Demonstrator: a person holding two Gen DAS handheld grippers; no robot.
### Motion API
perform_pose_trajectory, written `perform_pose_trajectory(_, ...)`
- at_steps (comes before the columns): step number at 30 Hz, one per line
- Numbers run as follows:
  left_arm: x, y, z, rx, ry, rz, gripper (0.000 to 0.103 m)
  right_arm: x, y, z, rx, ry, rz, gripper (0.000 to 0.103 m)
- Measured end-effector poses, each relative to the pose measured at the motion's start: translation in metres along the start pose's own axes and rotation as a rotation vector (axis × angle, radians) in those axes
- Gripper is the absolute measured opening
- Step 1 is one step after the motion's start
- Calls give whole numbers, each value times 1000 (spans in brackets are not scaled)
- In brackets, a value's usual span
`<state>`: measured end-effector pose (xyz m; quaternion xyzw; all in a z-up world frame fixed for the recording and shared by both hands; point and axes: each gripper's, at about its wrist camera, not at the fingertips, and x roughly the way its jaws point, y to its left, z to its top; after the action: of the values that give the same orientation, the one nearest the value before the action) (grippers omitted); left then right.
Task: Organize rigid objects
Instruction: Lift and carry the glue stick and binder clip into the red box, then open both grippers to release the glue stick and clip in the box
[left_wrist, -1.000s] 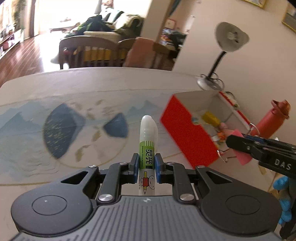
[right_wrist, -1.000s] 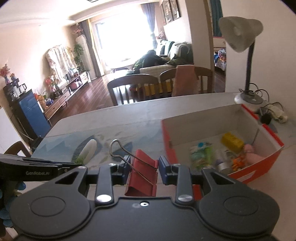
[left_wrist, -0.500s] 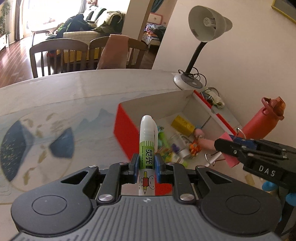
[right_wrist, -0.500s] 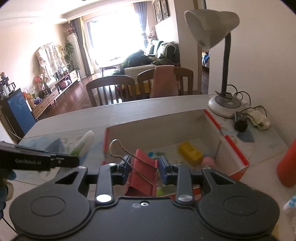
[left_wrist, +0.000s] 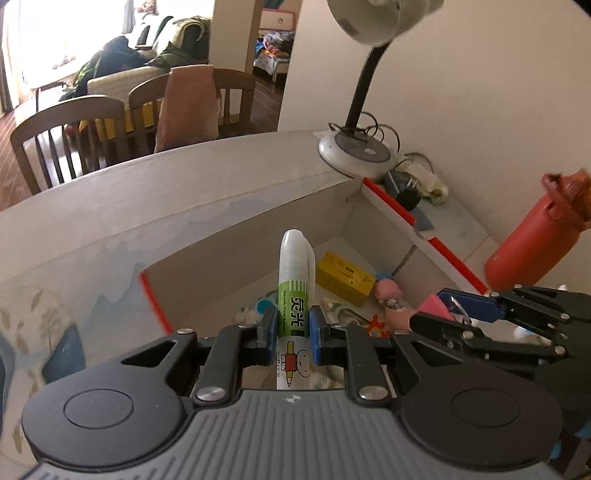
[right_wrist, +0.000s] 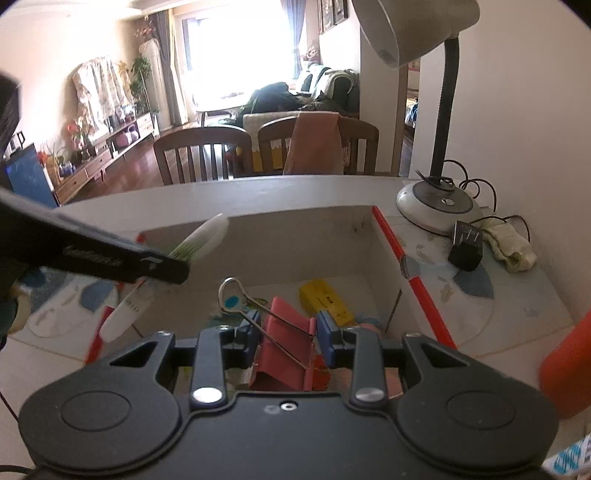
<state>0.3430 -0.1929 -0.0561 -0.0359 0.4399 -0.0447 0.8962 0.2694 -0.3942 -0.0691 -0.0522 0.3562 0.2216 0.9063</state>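
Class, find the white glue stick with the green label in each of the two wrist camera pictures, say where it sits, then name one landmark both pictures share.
Left wrist view: glue stick stands at centre, clamped in the left gripper, tip over the red-edged box.
Right wrist view: glue stick slants at left of centre, over the box's left wall, partly hidden by a black finger.
Shared landmark: the yellow block inside the box.

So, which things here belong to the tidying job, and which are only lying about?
Belong to the job:
- glue stick, held in the left tongs
- red binder clip, held in the right tongs
- red box
- yellow block inside the box

Lying about:
- desk lamp
- black plug
- red bottle
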Motion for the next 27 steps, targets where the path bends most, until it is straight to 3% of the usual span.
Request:
perform_pose_trajectory(9,63,-18,24,78,71,16,17,28,-4,-3,-45,49,17,32)
perform_pose_trajectory(15,99,-20,29,73,134,7,17,45,-3,-6,-76,80,14,32)
perform_pose_trajectory(27,130,-19,27,66,215,4,17,63,-3,-11,-110,132,17,32)
